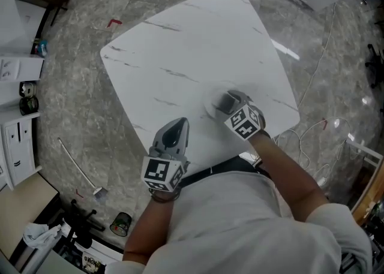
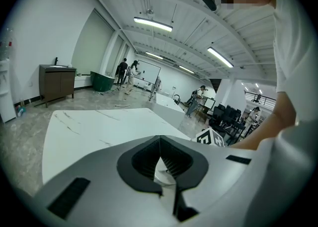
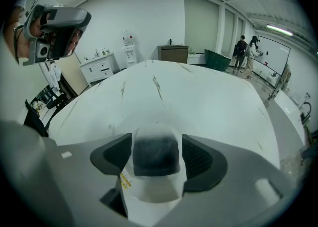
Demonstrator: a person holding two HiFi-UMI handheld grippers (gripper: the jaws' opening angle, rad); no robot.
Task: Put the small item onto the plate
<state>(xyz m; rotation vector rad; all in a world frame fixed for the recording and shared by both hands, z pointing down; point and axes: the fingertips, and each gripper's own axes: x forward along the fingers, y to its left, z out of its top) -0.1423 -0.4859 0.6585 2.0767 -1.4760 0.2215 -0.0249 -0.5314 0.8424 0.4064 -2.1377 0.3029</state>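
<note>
My right gripper (image 1: 230,102) is shut on the small item (image 3: 155,155), a white piece with a dark grey top, gripped between both pads. It hangs over the white plate (image 1: 208,106) near the table's front right edge. In the right gripper view the plate's pale rim (image 3: 117,127) shows just beyond the item; I cannot tell whether the item touches it. My left gripper (image 1: 175,130) is shut on nothing, its tips together, and sits left of the plate near the front edge. Through its jaws a bit of the plate (image 2: 163,175) shows.
The white marble table (image 1: 180,57) stands on a grey stone floor. The right gripper's marker cube (image 2: 211,138) lies close to the left gripper. Cables (image 1: 312,129) trail on the floor at the right, cabinets (image 1: 15,141) at the left. Several people stand far off (image 2: 124,72).
</note>
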